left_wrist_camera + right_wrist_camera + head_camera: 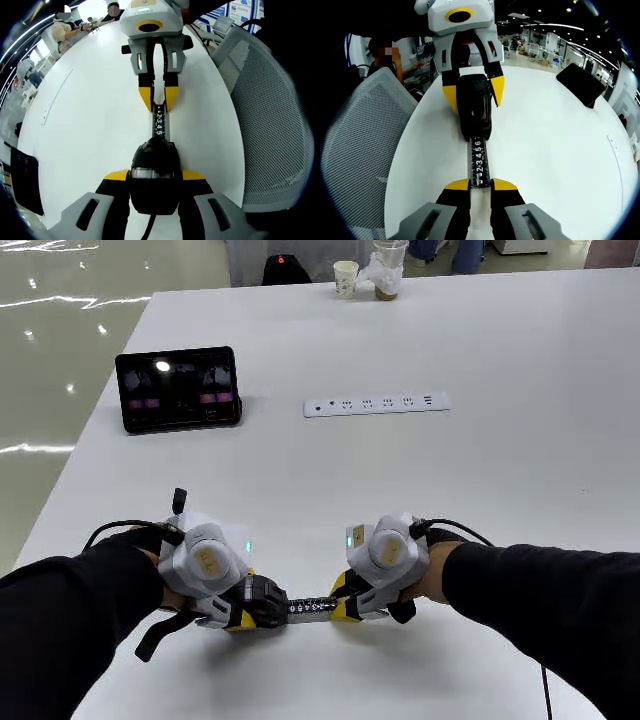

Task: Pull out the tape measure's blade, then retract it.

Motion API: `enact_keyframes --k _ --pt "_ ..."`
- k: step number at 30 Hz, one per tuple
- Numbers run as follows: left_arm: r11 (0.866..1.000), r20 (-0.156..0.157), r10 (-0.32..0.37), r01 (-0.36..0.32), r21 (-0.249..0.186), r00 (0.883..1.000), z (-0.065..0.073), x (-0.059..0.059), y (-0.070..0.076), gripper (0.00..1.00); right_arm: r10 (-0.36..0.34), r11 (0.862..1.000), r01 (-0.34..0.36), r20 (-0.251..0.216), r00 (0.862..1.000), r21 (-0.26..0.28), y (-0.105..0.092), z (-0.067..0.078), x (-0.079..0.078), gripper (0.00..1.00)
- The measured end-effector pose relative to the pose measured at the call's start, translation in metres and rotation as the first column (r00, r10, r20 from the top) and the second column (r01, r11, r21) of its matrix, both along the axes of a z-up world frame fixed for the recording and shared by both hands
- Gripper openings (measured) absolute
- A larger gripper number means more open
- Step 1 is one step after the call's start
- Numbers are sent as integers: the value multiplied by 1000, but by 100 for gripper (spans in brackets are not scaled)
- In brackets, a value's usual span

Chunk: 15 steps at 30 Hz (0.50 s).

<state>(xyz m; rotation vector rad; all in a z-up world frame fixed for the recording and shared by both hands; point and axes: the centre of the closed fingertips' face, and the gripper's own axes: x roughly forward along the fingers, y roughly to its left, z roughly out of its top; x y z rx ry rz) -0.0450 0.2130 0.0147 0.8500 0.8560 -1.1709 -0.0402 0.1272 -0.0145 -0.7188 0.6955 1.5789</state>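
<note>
White surface stretches well beyond both tongs, carrying a dark tablet and a power strip far ahead of them. Close to the person, the left tongs are clamped around the tape measure's black case, and the right tongs pinch the free end of the blade. A short numbered stretch of it shows, running straight from one pair of tongs to the other, low over the surface. With so little out, the pulling step looks barely under way. It calls for the right tongs to draw directly away from the left along that line, keeping the blade flat and untwisted.
</note>
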Motion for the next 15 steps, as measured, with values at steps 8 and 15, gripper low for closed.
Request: enact_keyframes --k 8,15 --pt "1000 0 0 0 0 1000 0 0 0 31 -5 1000 5 1 1000 -3 -4 0 2 11" --pt "1000 1 1 -1 0 1000 -1 0 0 31 -9 1000 9 1 1000 -5 -7 0 2 11"
